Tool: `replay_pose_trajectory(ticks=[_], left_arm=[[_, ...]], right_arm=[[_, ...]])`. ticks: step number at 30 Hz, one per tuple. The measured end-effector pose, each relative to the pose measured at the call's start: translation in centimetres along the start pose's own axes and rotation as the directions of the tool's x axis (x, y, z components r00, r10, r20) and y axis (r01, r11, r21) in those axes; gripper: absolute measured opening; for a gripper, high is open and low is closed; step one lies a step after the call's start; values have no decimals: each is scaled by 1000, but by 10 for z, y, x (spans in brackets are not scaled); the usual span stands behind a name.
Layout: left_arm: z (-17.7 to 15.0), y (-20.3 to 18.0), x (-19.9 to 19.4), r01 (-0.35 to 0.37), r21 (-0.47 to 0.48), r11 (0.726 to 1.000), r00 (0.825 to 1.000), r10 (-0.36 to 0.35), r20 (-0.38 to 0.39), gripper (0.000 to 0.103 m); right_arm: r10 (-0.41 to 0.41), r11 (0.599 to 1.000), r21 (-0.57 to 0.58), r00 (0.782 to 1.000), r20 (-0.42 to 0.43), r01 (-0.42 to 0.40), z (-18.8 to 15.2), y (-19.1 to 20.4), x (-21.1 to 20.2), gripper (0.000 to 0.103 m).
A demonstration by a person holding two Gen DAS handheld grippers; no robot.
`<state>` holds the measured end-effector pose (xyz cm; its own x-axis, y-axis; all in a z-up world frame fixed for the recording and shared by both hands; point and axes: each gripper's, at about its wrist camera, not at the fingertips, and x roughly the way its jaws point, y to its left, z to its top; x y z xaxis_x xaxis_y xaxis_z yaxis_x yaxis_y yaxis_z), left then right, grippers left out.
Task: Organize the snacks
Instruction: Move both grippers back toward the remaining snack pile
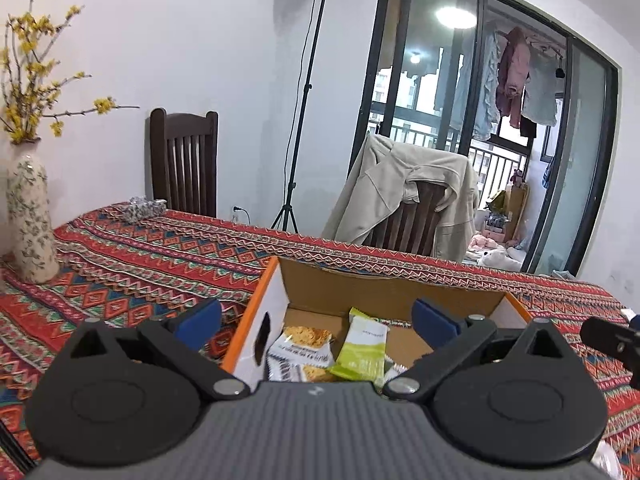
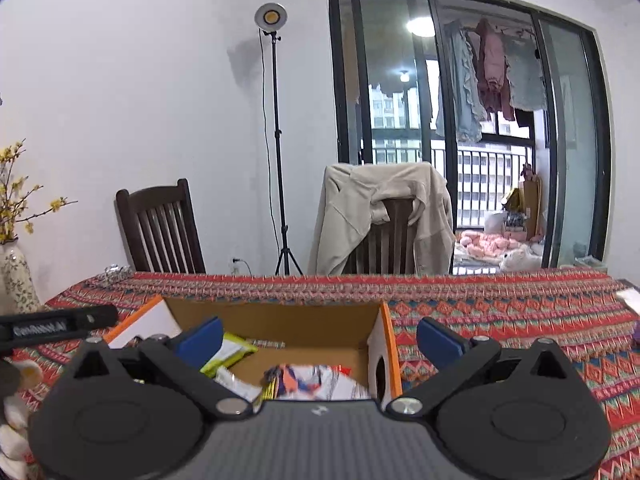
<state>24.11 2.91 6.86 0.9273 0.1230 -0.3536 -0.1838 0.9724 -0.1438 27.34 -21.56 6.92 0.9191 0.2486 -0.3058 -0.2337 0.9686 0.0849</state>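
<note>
Hovering nearest, above the near edge of the box: left gripper [image 1: 318, 320], blue pads spread wide, nothing between them, clamping nothing. Same for the right gripper [image 2: 320, 338], jaws standing fully apart and empty, blue fingertips [image 2: 202, 338] straddling the box's right side, one pad over the interior and the other out over the cloth.

Lying just below and beyond: cardboard box [image 1: 360, 284], orange-edged, open-topped, sitting on the patterned tablecloth [image 1: 160, 264]. Resting inside on its floor: a green snack packet [image 1: 362, 350], leaning against a biscuit packet [image 1: 304, 346] with white wrapping, and toward the right wall an orange-and-white wrapper [image 2: 308, 380], somewhat blurred. Showing a dark cut-out handle hole in each side wall.

Judging by the empty jaws and packets already in the box: sitting between placements, probably just after a drop. Calling next for locating any remaining snack on the table — none clearly showing here, only a pale object at the right edge of the cloth, too small to identify — then swinging one gripper out toward it.

Standing farther back: a floral vase [image 1: 30, 216] with yellow blossoms, two dark chairs, a lamp stand, balcony doors.
</note>
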Motion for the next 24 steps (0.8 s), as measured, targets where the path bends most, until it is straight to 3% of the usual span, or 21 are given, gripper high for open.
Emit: replay_pose_trajectory(ticks=[10,18,24], left_arm=[[-22,26,-43,-7,8,1000,998,7,-57,103],[-51,41,-75,16,8,1000,996,-16,-87,103],[-77,51,-98,28,39,999,996,-24,-89,103]], right_arm=[[59,998,40,997,-49,-57,-26,-1,-45,103],[93,995,-13,988,-126,-95,-59,15,-79,103],[61,997,-34,979,-196,-69,-90,20,-101,103]])
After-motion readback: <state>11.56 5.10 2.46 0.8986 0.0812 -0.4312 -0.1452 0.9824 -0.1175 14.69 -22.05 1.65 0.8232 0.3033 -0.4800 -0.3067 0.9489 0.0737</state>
